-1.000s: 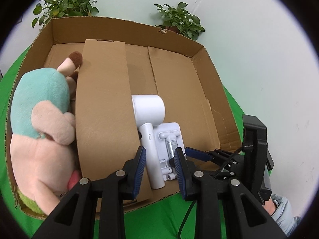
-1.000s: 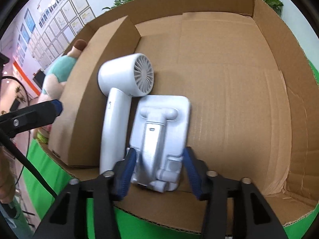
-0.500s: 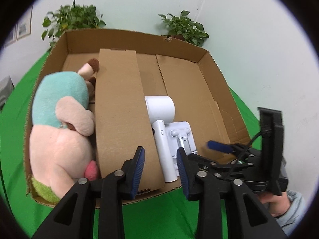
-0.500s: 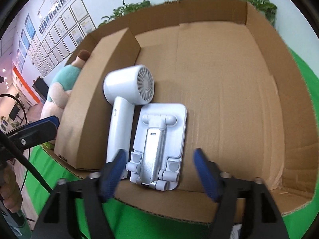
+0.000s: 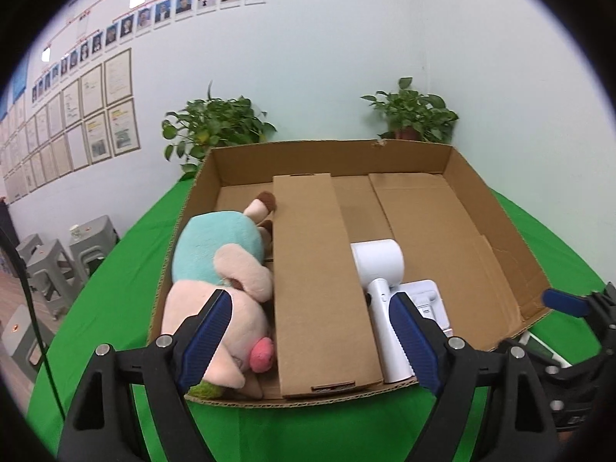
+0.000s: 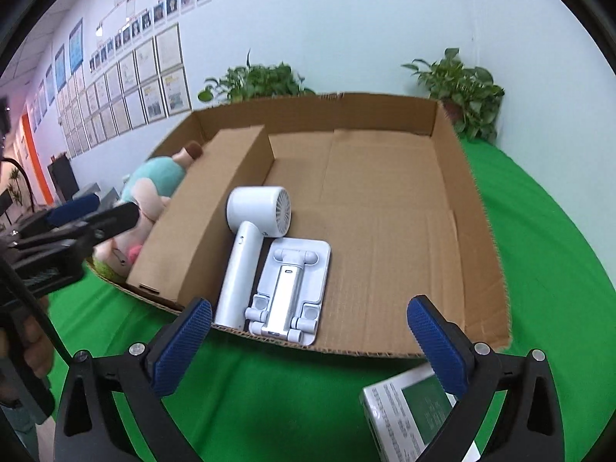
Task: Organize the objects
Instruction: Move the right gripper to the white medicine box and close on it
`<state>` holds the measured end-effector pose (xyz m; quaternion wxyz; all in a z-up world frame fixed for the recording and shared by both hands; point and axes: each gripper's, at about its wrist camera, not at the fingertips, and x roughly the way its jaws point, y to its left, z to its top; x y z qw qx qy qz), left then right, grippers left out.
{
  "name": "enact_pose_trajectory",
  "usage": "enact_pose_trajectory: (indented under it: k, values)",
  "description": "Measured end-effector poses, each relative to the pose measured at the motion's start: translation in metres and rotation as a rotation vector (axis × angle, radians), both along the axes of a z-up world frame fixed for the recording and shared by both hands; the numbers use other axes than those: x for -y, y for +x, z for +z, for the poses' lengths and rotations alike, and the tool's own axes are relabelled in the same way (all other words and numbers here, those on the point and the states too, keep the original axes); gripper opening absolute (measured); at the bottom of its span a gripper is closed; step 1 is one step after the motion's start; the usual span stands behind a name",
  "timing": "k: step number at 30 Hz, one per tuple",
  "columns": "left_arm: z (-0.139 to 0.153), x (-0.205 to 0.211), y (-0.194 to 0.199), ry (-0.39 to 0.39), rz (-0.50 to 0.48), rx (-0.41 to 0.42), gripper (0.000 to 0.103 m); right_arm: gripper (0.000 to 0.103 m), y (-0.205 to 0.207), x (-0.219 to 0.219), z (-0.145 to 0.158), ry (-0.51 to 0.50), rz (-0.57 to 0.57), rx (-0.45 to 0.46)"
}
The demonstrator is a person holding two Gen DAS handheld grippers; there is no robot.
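Inside the cardboard box [image 6: 454,208], a white hair dryer [image 6: 250,254] lies touching a folded white stand [image 6: 292,288]; a plush toy [image 5: 219,269] sits beyond the divider [image 5: 315,269]. Both the left gripper [image 5: 312,331] and right gripper [image 6: 308,342] hover, fingers wide apart, empty, above the green counter [image 6: 539,269].

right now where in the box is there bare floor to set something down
Bare cardboard box floor lies right of the phone stand and behind the hair dryer. Left of the divider is crowded: the plush toy fills it.

Plush toy [image 5: 219,281] inside cardboard box [image 5: 331,158]
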<state>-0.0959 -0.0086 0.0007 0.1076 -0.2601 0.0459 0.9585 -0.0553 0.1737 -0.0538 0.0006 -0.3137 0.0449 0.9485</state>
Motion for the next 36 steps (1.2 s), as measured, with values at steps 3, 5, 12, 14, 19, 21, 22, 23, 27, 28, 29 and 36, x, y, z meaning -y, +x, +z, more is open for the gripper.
enact_pose_trajectory:
  k: [3, 5, 12, 14, 19, 21, 22, 23, 27, 28, 29, 36]
  values:
    - [-0.002, -0.001, 0.003, -0.014, 0.021, -0.004, 0.084, 0.103, 0.009, -0.002, 0.001, -0.007, -0.001, 0.0]
    - [-0.004, 0.0, 0.004, -0.017, 0.028, 0.01, 0.084, 0.102, 0.012, -0.005, -0.001, -0.018, 0.008, 0.003]
    - [-0.012, -0.002, 0.005, -0.034, 0.005, 0.033, 0.005, 0.018, 0.019, -0.005, -0.012, 0.002, -0.009, 0.019]
    - [-0.015, -0.003, 0.003, -0.027, 0.0, 0.055, 0.004, 0.015, 0.019, -0.003, -0.016, 0.013, -0.004, 0.024]
    - [-0.013, -0.005, 0.009, -0.031, 0.049, 0.013, 0.092, 0.048, 0.026, 0.003, -0.011, 0.023, 0.03, -0.014]
    - [-0.01, -0.001, 0.014, 0.003, 0.079, -0.039, 0.101, 0.102, 0.028, 0.005, -0.008, 0.02, 0.041, -0.039]
    - [-0.009, 0.001, 0.016, 0.011, 0.089, -0.049, 0.101, 0.103, 0.03, 0.005, -0.007, 0.019, 0.045, -0.061]
    - [-0.009, 0.002, 0.015, 0.015, 0.091, -0.038, 0.101, 0.103, 0.031, 0.006, -0.007, 0.024, 0.047, -0.067]
    - [-0.011, 0.005, 0.01, 0.008, 0.103, -0.017, 0.101, 0.103, 0.03, 0.007, -0.007, 0.014, 0.061, -0.073]
    - [-0.011, 0.005, 0.011, 0.005, 0.101, -0.017, 0.101, 0.103, 0.03, 0.007, -0.006, 0.007, 0.064, -0.076]
    - [-0.011, 0.005, 0.011, 0.0, 0.102, -0.016, 0.101, 0.103, 0.03, 0.007, -0.007, 0.0, 0.065, -0.08]
    - [-0.013, 0.003, 0.012, -0.021, 0.091, -0.01, 0.101, 0.103, 0.037, 0.006, -0.002, -0.015, 0.098, -0.108]
